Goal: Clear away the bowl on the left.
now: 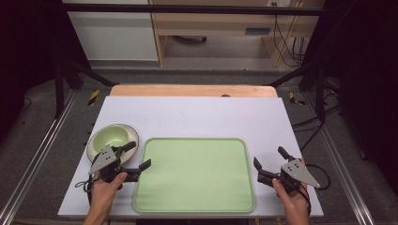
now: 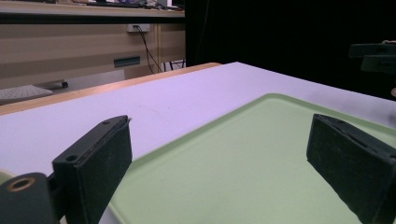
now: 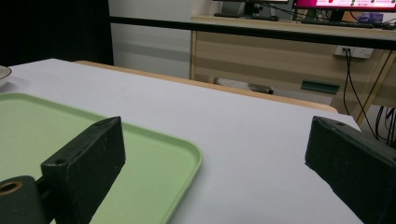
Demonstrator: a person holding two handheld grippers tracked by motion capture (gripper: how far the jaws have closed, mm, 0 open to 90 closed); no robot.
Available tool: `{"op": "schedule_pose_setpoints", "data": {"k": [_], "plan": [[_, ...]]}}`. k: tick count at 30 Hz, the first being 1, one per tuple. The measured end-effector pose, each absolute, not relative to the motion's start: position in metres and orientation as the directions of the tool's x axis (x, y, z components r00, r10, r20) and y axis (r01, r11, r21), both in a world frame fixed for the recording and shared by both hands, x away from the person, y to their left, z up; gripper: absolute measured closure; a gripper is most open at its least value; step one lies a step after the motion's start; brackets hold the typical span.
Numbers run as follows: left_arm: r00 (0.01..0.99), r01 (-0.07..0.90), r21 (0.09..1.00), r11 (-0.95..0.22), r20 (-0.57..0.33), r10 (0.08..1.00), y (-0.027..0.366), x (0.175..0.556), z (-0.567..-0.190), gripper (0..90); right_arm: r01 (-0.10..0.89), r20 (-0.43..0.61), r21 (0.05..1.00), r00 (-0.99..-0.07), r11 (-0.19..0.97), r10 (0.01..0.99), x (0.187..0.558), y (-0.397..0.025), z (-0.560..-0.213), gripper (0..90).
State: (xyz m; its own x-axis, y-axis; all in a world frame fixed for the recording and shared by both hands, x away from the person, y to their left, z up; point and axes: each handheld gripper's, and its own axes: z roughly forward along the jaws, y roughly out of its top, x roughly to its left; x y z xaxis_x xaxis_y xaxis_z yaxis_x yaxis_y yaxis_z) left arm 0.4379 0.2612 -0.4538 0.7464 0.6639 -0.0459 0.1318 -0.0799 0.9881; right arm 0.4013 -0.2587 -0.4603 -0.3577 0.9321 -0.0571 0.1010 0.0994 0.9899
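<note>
A pale green tray (image 1: 195, 174) lies flat in the middle of the white table, with nothing on it. A green bowl (image 1: 110, 138) sits on a white plate (image 1: 94, 143) to the tray's left. My left gripper (image 1: 137, 155) hovers open at the tray's left edge, just in front of the bowl; its jaws straddle the tray's rim (image 2: 154, 154). My right gripper (image 1: 269, 157) is open just right of the tray (image 3: 116, 158), jaws wide with nothing between them. The plate's edge (image 3: 3, 73) peeks in at far left of the right gripper view.
The white table top (image 1: 197, 115) has bare room behind the tray. A wooden strip (image 1: 192, 90) runs along the far edge. Beyond stand a desk (image 1: 220, 23) and cables (image 1: 287, 44); metal rails (image 1: 37, 154) flank the table.
</note>
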Motion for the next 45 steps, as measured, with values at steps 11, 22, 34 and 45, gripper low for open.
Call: {"op": "schedule_pose_setpoints", "data": {"k": [11, 22, 34, 45], "plan": [[0.742, 0.127, 0.988, -0.083, -0.039, 0.669, 0.261, 0.438, -0.454, 5.3, 0.096, -0.057, 0.991, -0.359, 0.098, 0.932, 0.401, -0.258, -0.46, 5.4], [0.676, 0.107, 0.988, -0.113, 0.011, 0.737, 0.266, 0.438, -0.446, 2.9, 0.099, -0.058, 0.99, -0.36, 0.1, 0.931, 0.401, -0.259, -0.46, 5.4], [0.514, 0.105, 0.991, -0.085, 0.019, 0.858, 0.294, 0.442, -0.429, 6.5, 0.104, -0.052, 0.99, -0.366, 0.096, 0.929, 0.401, -0.258, -0.46, 5.4], [0.426, 0.146, 0.984, -0.103, 0.032, 0.904, 0.319, 0.445, -0.423, 9.8, 0.101, -0.061, 0.989, -0.372, 0.106, 0.926, 0.402, -0.256, -0.46, 5.5]]}}
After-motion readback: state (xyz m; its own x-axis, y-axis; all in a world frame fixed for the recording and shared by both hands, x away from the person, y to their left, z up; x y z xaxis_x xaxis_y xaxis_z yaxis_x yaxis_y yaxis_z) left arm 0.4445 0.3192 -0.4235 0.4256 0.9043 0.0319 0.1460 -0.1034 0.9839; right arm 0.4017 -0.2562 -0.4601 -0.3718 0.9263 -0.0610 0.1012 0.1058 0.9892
